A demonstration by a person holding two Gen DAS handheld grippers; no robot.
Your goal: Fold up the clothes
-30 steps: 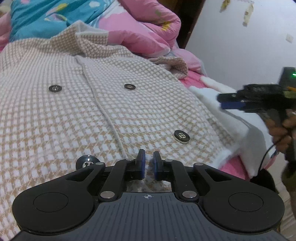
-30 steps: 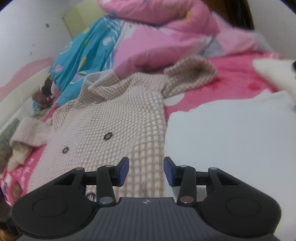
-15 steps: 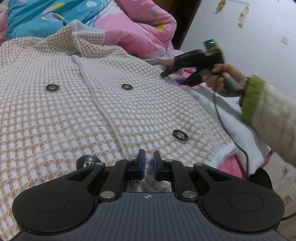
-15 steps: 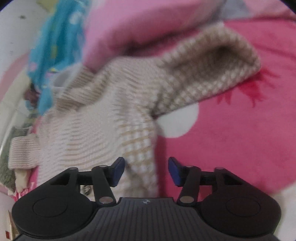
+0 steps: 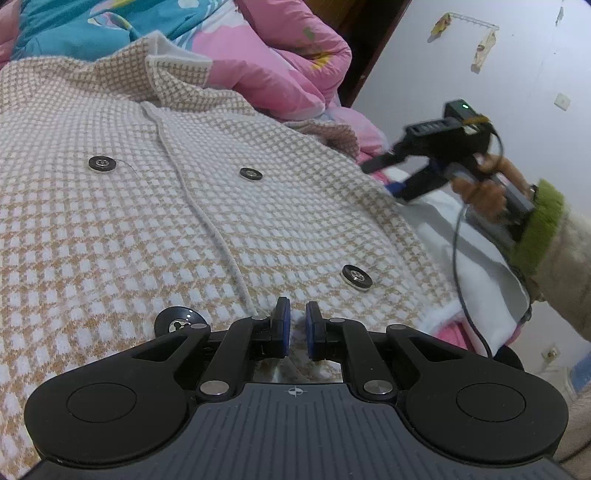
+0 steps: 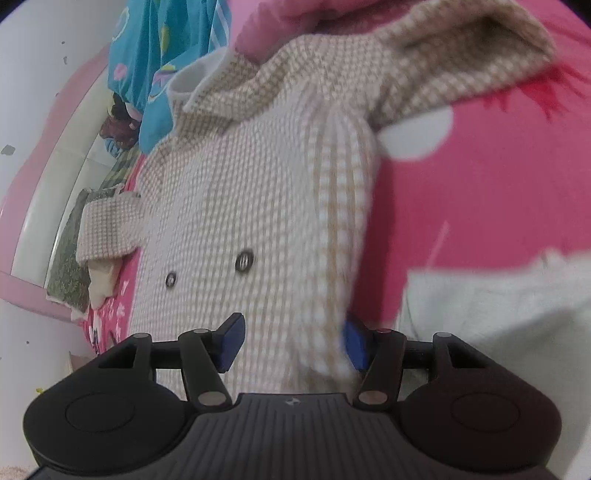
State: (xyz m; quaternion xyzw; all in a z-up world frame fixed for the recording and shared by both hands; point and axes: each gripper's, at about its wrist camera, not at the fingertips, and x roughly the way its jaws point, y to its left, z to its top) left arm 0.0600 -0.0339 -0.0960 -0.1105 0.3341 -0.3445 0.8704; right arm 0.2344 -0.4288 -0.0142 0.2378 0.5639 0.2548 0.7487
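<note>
We find the checked knit jacket [image 5: 155, 229] lying flat and buttoned on the pink bed sheet [image 6: 480, 177]; no fold is made yet. The left gripper [image 5: 295, 325] pinches its hem. The right gripper [image 6: 291, 341] is opening astride its side edge.

You are working over a bed [image 6: 461, 192] covered by a bright pink sheet with white spots and red marks. Spread flat across it lies a beige-and-white checked knit cardigan [image 5: 166, 221] with dark round buttons [image 5: 356, 277], one sleeve [image 6: 461, 59] stretched out onto the pink sheet. Just beside the cardigan's edge you have a white cloth [image 6: 498, 314] lying on the same sheet. At the far end a pink quilt [image 5: 280, 70] and a blue patterned quilt [image 5: 81, 26] are heaped against the cardigan's collar.
</note>
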